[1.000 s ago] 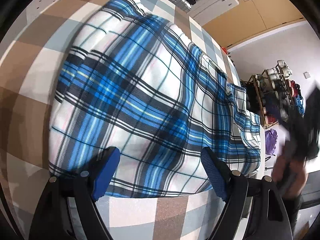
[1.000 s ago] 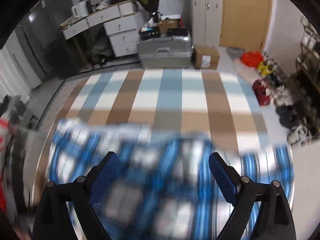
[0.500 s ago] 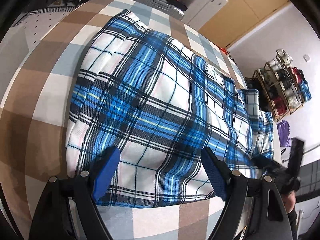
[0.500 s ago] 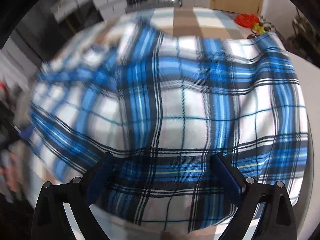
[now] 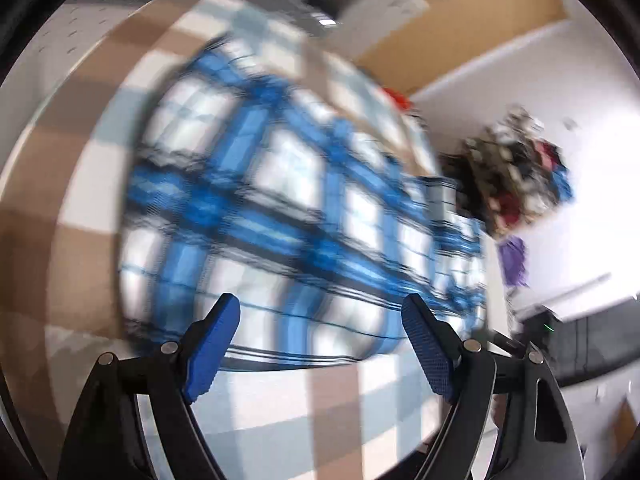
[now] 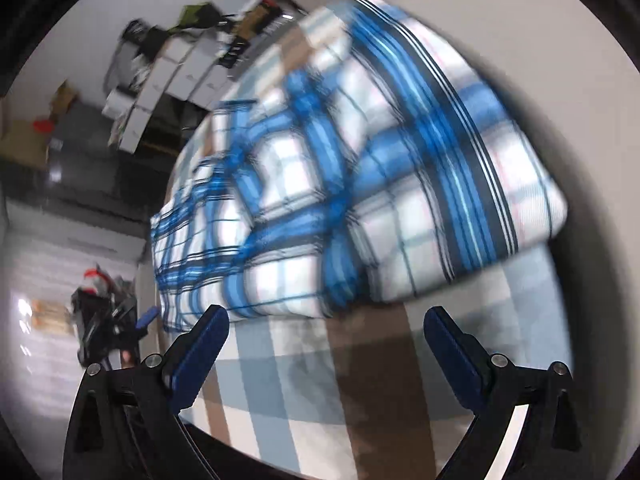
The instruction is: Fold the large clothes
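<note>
Your left gripper (image 5: 320, 344) and right gripper (image 6: 326, 350) are both gaping wide, holding nothing. The plaid garment (image 5: 280, 216) is lying on the checked worktop (image 5: 332, 392), stretching from 10 toward 4 o'clock.

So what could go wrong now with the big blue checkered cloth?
1. Both views are blurred, so the hands seem to be moving fast; the open left gripper or right gripper could miss the edge of the blue plaid garment.
2. In the right wrist view the garment's corner hangs over the edge of the checkered surface; a tug might drag it off.
3. A grab mid-cloth could bunch it.
</note>
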Available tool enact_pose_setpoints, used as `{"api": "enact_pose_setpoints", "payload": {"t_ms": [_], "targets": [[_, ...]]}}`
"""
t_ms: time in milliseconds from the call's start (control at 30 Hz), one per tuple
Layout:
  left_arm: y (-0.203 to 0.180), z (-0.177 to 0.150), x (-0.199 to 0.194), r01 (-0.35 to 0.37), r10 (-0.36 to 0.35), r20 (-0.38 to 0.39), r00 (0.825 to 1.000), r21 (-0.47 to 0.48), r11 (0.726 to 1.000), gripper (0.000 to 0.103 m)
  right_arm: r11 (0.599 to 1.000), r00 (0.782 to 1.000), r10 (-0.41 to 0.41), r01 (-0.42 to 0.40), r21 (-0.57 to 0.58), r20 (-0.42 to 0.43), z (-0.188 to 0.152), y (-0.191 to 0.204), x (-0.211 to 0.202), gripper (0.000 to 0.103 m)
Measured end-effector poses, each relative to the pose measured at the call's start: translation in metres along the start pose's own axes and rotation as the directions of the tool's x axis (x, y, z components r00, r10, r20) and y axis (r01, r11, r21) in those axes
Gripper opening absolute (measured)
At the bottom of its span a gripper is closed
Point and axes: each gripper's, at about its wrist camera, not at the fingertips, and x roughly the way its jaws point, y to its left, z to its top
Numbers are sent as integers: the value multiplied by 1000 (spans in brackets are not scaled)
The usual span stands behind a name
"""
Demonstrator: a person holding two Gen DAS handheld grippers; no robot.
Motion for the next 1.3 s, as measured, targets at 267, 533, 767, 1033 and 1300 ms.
{"api": "enact_pose_setpoints", "payload": {"t_ms": [267, 533, 767, 1033, 1300], "targets": [[-2, 7, 38, -77, 80, -74, 994, 41, 996, 80, 974, 989, 43, -72, 216, 139, 21, -26, 2, 101], [17, 0, 24, -168, 172, -50, 984, 74, 983, 80, 978, 914, -209, 191, 87, 347, 19, 8, -2, 14], [14, -7, 20, -209, 213, -30, 977, 111, 972, 79, 890, 796, -339, 444, -103, 502, 8, 57, -25, 4], [-1, -11, 31, -360, 367, -5, 930, 194, 913, 80, 890, 840, -421, 456, -24, 341, 10, 20, -20, 22], [41, 0, -33, -188, 192, 36, 981, -89, 978, 80, 959, 866, -251, 283, -11, 433, -39, 37, -72, 85]]}}
